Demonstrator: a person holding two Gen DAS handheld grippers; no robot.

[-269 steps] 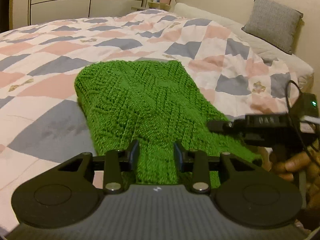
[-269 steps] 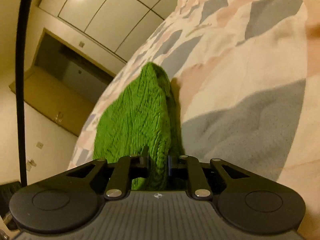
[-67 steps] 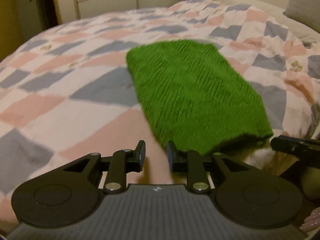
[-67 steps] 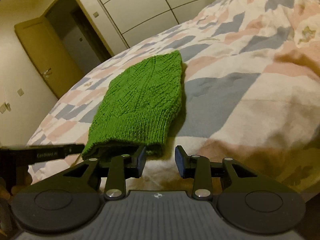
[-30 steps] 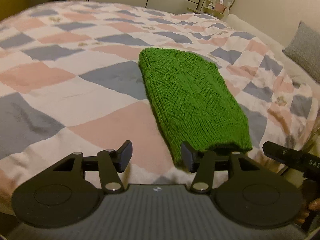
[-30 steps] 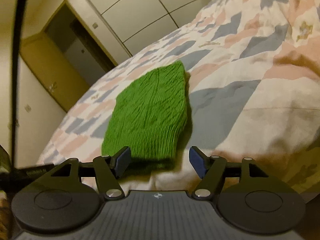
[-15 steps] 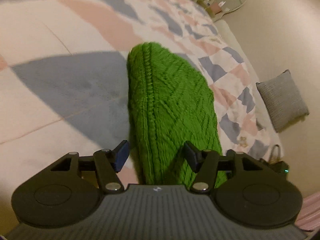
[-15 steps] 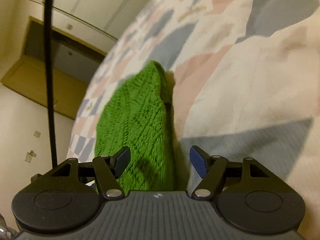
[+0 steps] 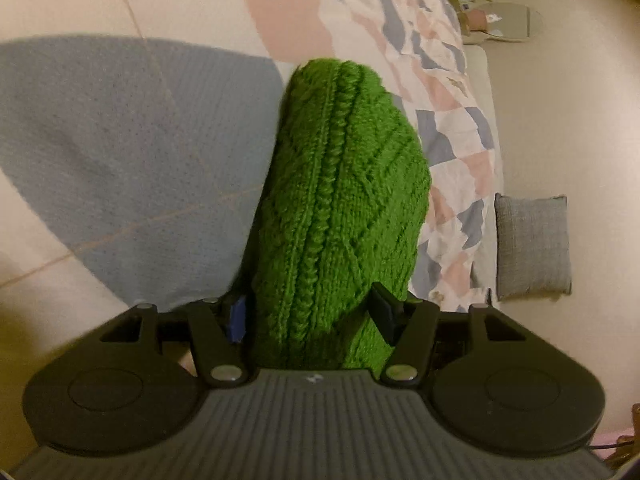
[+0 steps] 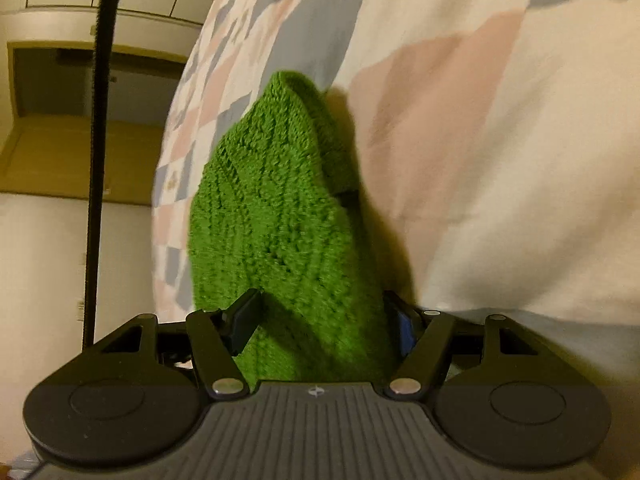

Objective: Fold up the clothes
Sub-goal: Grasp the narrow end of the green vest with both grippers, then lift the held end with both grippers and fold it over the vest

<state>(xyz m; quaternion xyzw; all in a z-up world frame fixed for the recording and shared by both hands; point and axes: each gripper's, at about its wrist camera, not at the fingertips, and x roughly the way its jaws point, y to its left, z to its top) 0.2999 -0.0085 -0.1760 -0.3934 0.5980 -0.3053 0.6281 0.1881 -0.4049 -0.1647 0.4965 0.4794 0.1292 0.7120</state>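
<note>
Green knit sweater [image 9: 340, 208] lies folded on the quilt [image 9: 132, 152], its near end between both wide-apart jaws of left gripper [image 9: 312, 316] and right gripper [image 10: 320, 320] (closing unevenly could drag folds loose).

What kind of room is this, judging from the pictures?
Most likely a bedroom: a green knitted garment lies on a bed's pink-and-grey patchwork quilt, with a grey cushion beside it.

No readable words, numbers or brand names appear in either wrist view; the only mark is a small pale emblem, too small to make out, at the top centre of each gripper's ribbed grey body.
</note>
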